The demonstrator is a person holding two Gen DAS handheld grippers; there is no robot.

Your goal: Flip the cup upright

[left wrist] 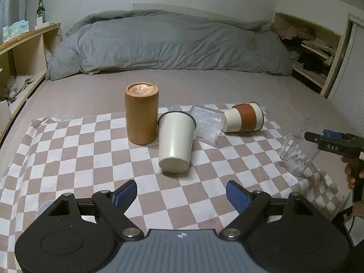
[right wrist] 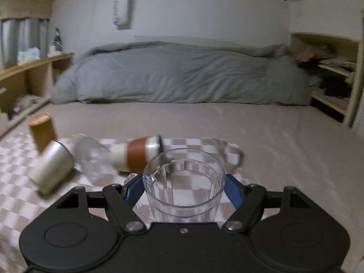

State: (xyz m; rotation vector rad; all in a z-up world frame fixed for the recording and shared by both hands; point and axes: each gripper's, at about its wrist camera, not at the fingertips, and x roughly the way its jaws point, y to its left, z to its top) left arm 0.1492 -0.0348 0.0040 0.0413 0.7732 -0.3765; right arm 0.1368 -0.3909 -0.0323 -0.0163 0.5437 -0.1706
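My right gripper (right wrist: pixel 184 191) is shut on a clear plastic cup (right wrist: pixel 183 186), mouth up, just above the checkered cloth (right wrist: pixel 18 182); it also shows tilted at the right in the left wrist view (left wrist: pixel 298 150). My left gripper (left wrist: pixel 182 193) is open and empty, just short of a cream metal cup (left wrist: pixel 176 142) lying on its side, base toward me. A ribbed clear cup (left wrist: pixel 208 125) and a cream cup with a brown sleeve (left wrist: pixel 244 118) also lie on their sides. A brown cylindrical cup (left wrist: pixel 142 113) stands with its closed end up.
The checkered cloth (left wrist: pixel 68 147) lies on a bed sheet (left wrist: pixel 204 86). A grey duvet (left wrist: pixel 170 43) is bunched at the back. Wooden shelves stand at the left (left wrist: pixel 25 52) and right (left wrist: pixel 318 56). A green bottle (left wrist: pixel 41 9) stands on the left shelf.
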